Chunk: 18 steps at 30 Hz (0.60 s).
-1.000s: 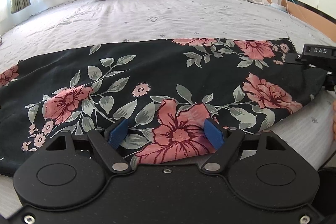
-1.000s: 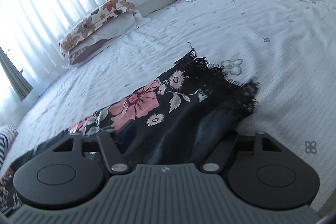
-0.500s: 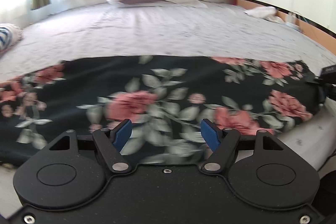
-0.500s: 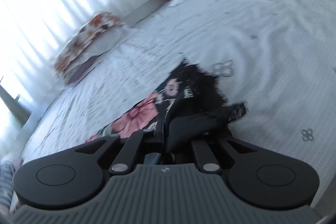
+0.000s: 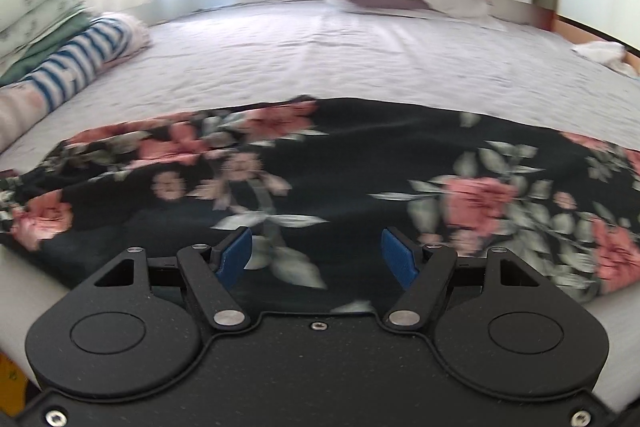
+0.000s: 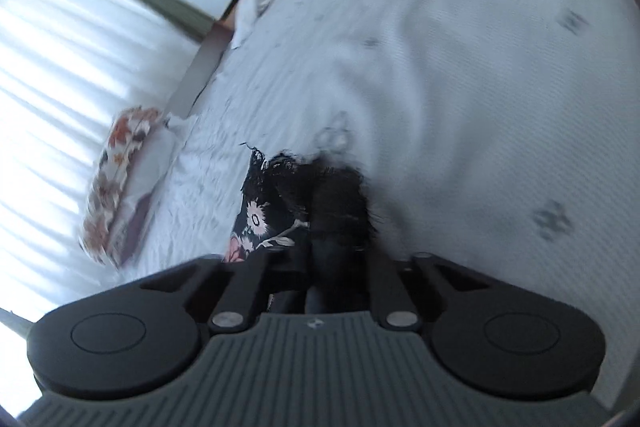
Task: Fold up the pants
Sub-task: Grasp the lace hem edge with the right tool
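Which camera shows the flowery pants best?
The left wrist view. There the pants spread wide across the bed, black with pink flowers, ahead of the open left gripper. The right wrist view is blurred and shows only a lacy end, bunched between the closing jaws of the right gripper.

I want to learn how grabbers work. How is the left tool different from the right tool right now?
The left tool has its blue pads wide apart, empty above the flowered pants; the right tool is closing, with the pants' lacy black end bunched between its fingers. The left sits level; the right is rolled sideways. Both are black and point at the same pants on the bed.
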Motion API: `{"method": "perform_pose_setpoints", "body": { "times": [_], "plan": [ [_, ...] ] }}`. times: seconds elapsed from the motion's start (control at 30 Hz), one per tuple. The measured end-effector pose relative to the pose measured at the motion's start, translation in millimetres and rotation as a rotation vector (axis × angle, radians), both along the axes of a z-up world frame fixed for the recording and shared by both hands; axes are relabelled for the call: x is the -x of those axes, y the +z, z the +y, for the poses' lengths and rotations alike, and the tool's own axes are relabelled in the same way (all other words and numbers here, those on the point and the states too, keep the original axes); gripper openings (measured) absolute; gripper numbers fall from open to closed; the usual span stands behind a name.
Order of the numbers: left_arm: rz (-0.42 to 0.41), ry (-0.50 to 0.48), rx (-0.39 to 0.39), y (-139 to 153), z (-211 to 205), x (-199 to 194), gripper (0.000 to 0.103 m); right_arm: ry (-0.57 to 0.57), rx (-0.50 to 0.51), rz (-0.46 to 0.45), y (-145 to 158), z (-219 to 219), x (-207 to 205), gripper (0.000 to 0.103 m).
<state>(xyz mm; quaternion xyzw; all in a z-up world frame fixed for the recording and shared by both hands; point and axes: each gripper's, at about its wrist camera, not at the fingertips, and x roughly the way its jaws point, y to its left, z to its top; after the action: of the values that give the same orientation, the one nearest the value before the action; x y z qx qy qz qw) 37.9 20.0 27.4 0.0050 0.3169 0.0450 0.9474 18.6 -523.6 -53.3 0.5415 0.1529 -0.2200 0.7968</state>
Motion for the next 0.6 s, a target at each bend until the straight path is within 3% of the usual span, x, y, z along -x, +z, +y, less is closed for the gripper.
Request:
{"method": "perform_pose_setpoints", "body": {
  "times": [0.1, 0.33, 0.47, 0.6],
  "plan": [
    [0.006, 0.041, -0.012, -4.0, 19.3, -3.5, 0.07, -0.021, -0.012, -0.041, -1.6, 0.3, 11.0, 0.006],
    [0.002, 0.104, 0.003, -6.8, 54.2, -6.3, 0.07, -0.001, 0.027, -0.057, 28.5, 15.5, 1.9, 0.004],
    [-0.012, 0.131, 0.033, -5.3, 71.8, -5.7, 0.07, 0.117, 0.097, -0.07, 64.8, 51.8, -19.6, 0.004],
    [-0.03, 0.168, 0.079, -3.7, 92.5, -1.5, 0.07, 0.339, 0.176, -0.063, 101.2, 123.8, -55.1, 0.004]
  ]
}}
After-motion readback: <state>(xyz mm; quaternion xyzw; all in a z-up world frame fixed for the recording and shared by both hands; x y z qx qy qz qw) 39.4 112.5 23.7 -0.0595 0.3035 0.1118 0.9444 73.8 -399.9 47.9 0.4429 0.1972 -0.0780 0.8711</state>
